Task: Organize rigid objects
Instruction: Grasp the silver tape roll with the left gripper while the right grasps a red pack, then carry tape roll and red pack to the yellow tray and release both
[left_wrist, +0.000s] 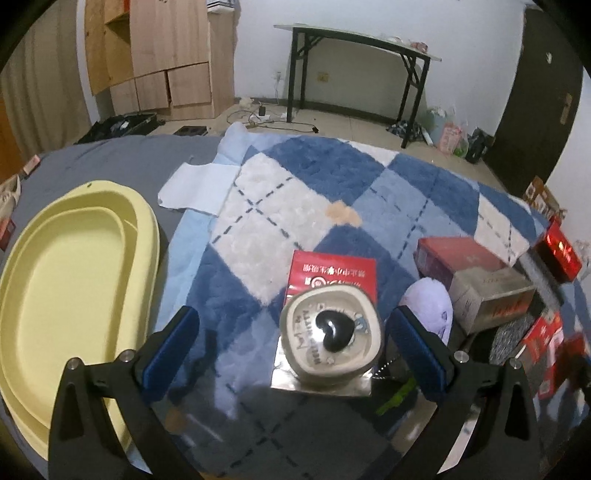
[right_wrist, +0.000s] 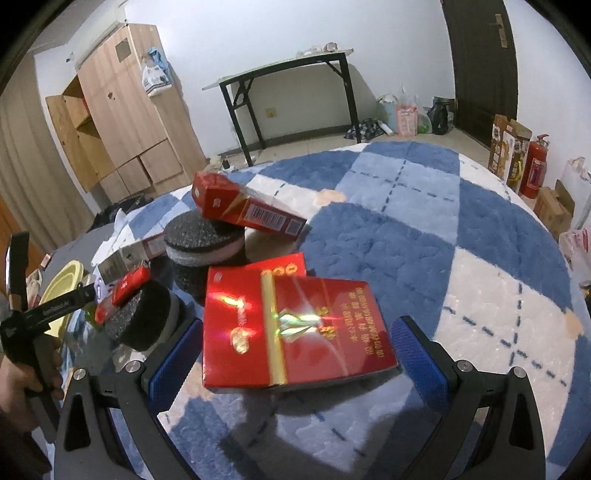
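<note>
My left gripper (left_wrist: 293, 347) is open above the blue checked rug (left_wrist: 317, 192). A beige ceramic cup (left_wrist: 330, 339) with a black heart inside stands between its fingers on a silver box (left_wrist: 291, 384), touching neither pad. A red box (left_wrist: 332, 275) lies just behind it. My right gripper (right_wrist: 295, 350) is open, with a large red cigarette box (right_wrist: 295, 328) between its fingers. A long red carton (right_wrist: 247, 208) leans on a dark round sponge (right_wrist: 203, 236). Another round sponge (right_wrist: 140, 317) carries a small red pack (right_wrist: 131, 282).
A yellow oval tray (left_wrist: 74, 288) lies left on the grey sheet. Red and grey boxes (left_wrist: 476, 277) and a purple plush (left_wrist: 430, 302) crowd the right. A black-legged desk (left_wrist: 354, 59) and wooden wardrobe (right_wrist: 122, 118) stand behind. The left gripper's handle (right_wrist: 37, 321) shows at the right view's left edge.
</note>
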